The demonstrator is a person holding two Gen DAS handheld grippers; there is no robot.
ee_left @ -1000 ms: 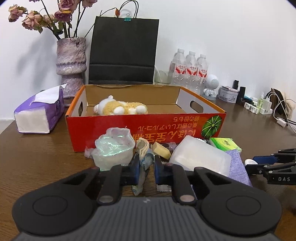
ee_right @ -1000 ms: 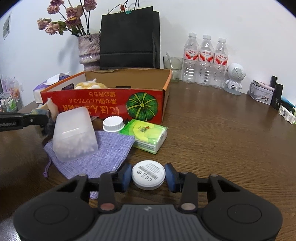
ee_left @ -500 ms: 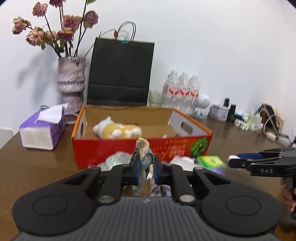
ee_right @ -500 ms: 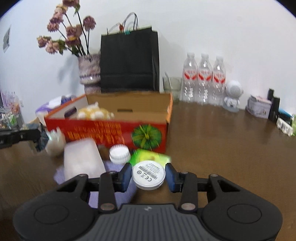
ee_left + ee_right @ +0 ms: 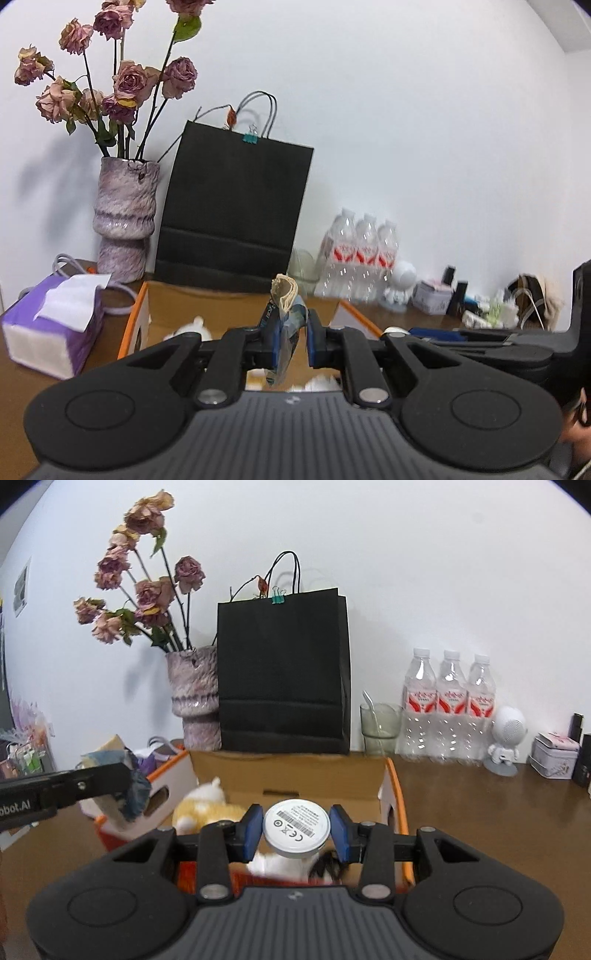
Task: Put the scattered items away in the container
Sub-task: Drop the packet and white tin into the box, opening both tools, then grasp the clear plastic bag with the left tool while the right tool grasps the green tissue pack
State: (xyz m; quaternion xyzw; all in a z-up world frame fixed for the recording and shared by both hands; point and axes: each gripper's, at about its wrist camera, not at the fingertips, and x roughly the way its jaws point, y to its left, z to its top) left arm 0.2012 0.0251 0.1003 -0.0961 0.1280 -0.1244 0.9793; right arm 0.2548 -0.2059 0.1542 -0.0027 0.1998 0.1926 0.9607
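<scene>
In the left wrist view, a purple tissue pack (image 5: 51, 325) lies at the left edge on the wooden table (image 5: 107, 339). Above it, in the upper left, dried roses (image 5: 118, 85) stand in a mottled purple vase (image 5: 125, 218), with a black paper bag (image 5: 236, 210) just to its right. Low in the centre, the left gripper (image 5: 290, 341) is clamped on a folded bundle of beige and blue cloth (image 5: 286, 310), which stands upright between the blue pads and pokes above them. Behind it lies the open cardboard box (image 5: 140, 314), orange at its rim, with a bit of a white and yellow plush toy (image 5: 188, 330) showing inside. Right of centre stand three water bottles (image 5: 362, 254) and a small white robot figure (image 5: 400, 282). The other gripper reaches in from the right edge.

In the right wrist view, the left gripper enters from the left edge, the cloth bundle (image 5: 129, 775) at its tip, beside the box's left wall. At centre, the right gripper (image 5: 296, 833) is closed on a round white disc (image 5: 296, 829) with a barcode and CE mark on its face, held above the box (image 5: 391, 794) near its front. The plush toy (image 5: 207, 806) lies in the box, left of the disc. To the right stand a glass (image 5: 380, 723), the bottles (image 5: 448, 705), the robot figure (image 5: 508, 738) and a small tin (image 5: 556, 753).
</scene>
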